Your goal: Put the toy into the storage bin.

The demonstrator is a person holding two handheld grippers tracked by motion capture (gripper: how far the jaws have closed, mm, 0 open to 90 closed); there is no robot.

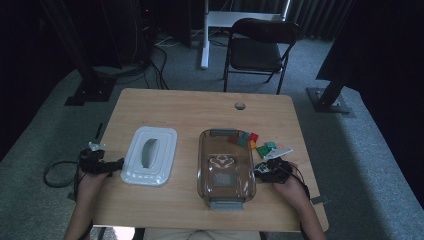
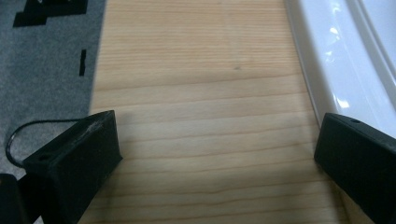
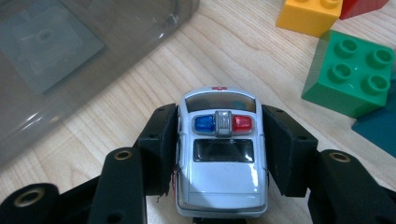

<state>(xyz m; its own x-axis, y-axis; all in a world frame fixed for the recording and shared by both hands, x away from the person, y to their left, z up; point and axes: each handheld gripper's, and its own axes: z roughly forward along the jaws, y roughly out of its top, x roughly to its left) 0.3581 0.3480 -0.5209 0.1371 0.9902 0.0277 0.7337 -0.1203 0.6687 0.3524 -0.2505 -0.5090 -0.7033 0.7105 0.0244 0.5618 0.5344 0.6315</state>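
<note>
My right gripper (image 3: 219, 154) pinched the toy police car (image 3: 219, 175) by its flanks just right of the clear container (image 1: 225, 167), ready for lifting in; my left gripper (image 2: 215, 158) stood spread beside the white lid (image 2: 345, 60).

The high view is dim and soft, while both gripper views are brighter, with glare on the white lid (image 2: 345, 60).

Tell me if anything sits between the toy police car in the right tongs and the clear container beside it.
Nothing visible does. The right tongs grip the toy police car by its sides, and bare tabletop runs from it to the clear container. The green block and yellow block lie on the other side.
</note>
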